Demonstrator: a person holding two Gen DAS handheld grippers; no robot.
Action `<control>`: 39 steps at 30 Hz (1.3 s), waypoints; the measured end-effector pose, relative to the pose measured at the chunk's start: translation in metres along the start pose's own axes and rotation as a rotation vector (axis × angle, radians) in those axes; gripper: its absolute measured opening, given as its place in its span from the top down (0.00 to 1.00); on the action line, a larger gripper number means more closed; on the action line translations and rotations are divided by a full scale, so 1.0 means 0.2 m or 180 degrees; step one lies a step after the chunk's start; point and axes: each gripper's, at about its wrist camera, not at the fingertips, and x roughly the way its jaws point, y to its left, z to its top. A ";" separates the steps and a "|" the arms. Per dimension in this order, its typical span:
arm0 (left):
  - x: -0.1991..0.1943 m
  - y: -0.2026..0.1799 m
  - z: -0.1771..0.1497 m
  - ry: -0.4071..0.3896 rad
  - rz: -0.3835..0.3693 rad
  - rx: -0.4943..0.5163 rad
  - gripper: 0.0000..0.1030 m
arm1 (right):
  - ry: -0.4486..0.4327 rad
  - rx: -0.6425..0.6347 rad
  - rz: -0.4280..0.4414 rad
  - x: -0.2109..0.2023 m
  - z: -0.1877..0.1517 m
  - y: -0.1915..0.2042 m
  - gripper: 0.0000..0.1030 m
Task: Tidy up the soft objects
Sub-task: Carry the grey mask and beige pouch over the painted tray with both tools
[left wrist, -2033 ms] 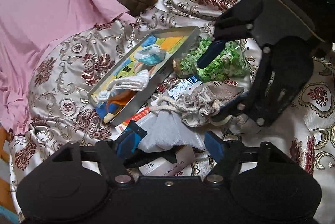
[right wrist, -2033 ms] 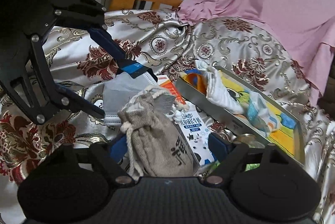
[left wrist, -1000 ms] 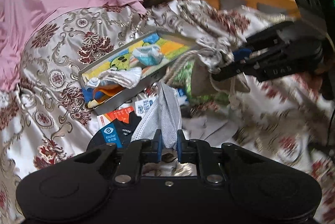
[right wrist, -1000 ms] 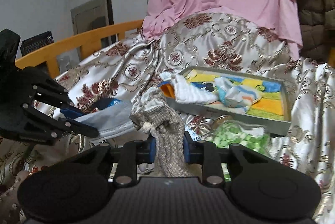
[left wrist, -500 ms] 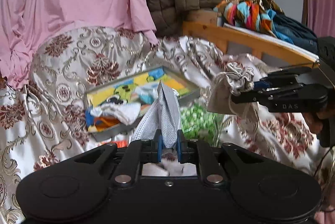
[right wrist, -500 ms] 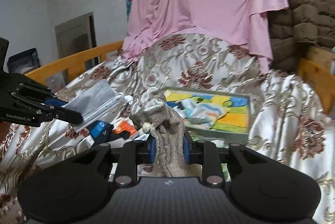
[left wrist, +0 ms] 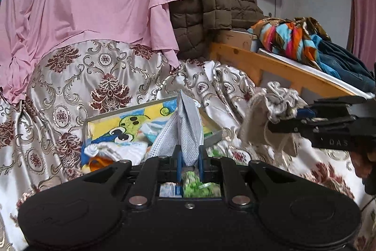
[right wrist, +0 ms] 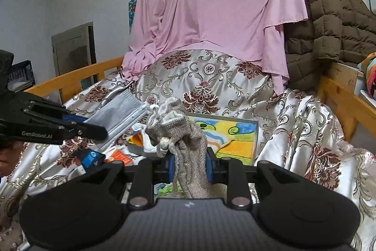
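Note:
My left gripper (left wrist: 189,158) is shut on a grey face mask (left wrist: 185,131), which stands up between its blue pads; in the right wrist view the same mask (right wrist: 119,116) sticks out sideways from that gripper (right wrist: 94,131). A beige drawstring pouch (right wrist: 183,140) is pinched in my right gripper (right wrist: 190,167), with its cord hanging down. From the left wrist view the pouch (left wrist: 270,119) dangles at the right from that gripper (left wrist: 298,120). Both are held above a shallow tray (left wrist: 212,133) with a colourful cartoon lining that holds folded white and striped cloths (left wrist: 117,150).
A floral satin bedspread (right wrist: 305,129) covers the bed, with a pink sheet (right wrist: 211,4) and a brown quilted jacket (right wrist: 333,25) draped behind. Wooden bed rails (left wrist: 270,67) run along both sides. Small boxes (right wrist: 91,158) and a bag of green bits (left wrist: 199,187) lie under the grippers.
Both grippers have risen from the bed with their loads, the mask and the pouch now hanging clear of the clutter. The views tilted up, showing more of the wall and the draped sheet.

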 end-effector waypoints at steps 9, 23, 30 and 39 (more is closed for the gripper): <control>0.37 0.12 0.17 -0.0094 0.0043 -0.0097 0.86 | 0.0063 -0.0009 -0.0050 0.32 0.06 -0.13 0.73; 1.06 0.37 0.26 0.0128 0.0314 -0.0266 0.86 | 0.0107 0.0275 -0.0101 0.97 0.13 -0.36 0.73; 1.25 0.40 0.26 0.0258 0.0361 -0.0348 0.86 | 0.0372 0.0398 -0.0277 1.15 0.12 -0.41 0.73; 1.32 0.37 0.25 0.0379 0.0418 -0.0227 0.86 | 0.0618 0.0415 -0.0593 1.20 0.08 -0.40 0.72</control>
